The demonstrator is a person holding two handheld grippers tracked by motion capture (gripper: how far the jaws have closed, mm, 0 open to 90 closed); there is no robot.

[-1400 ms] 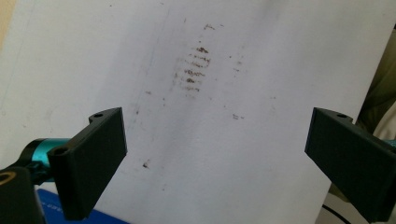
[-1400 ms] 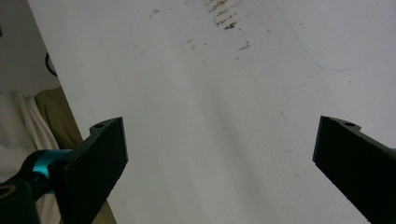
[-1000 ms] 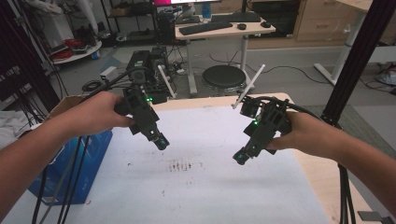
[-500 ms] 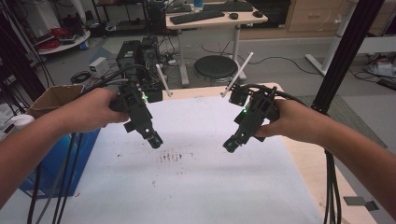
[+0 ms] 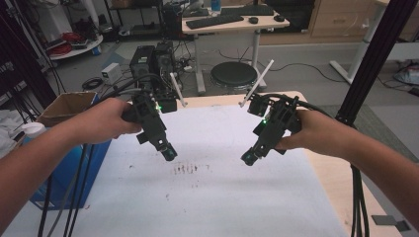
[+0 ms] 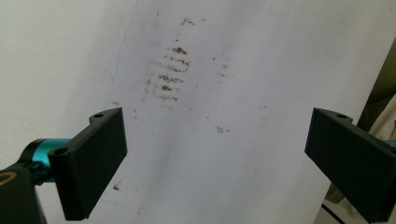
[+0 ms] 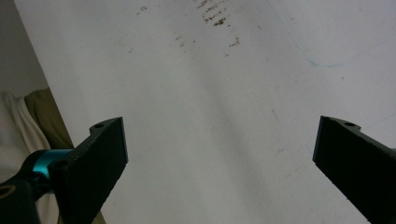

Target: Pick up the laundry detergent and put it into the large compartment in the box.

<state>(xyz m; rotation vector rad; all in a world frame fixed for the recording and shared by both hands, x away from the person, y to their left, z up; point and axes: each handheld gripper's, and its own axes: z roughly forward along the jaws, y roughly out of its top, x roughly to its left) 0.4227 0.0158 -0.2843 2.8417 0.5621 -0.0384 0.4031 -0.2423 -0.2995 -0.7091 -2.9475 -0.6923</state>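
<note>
A person holds my left gripper [image 5: 167,152] above the left half of a white sheet [image 5: 207,197] that covers the table. It tilts down toward the sheet's middle. In the left gripper view its black jaws stand wide apart [image 6: 217,149] with nothing between them. My right gripper [image 5: 249,157] hangs over the right half, also tilted inward, and in the right gripper view its jaws are wide open [image 7: 219,163] over bare sheet. A patch of brown smudges [image 5: 190,169] marks the sheet between the two grippers; the smudges [image 6: 170,74] lie ahead of the left jaws.
The wooden table edge [image 5: 341,187] runs along the sheet's right side. A cardboard box [image 5: 64,106] and a blue bin [image 5: 64,168] stand left of the table. Black cables [image 5: 358,197] trail from both grippers. A black post [image 5: 375,54] rises at the right.
Both grippers have drifted slightly closer to the sheet's middle and a little lower. Their jaws stay open.
</note>
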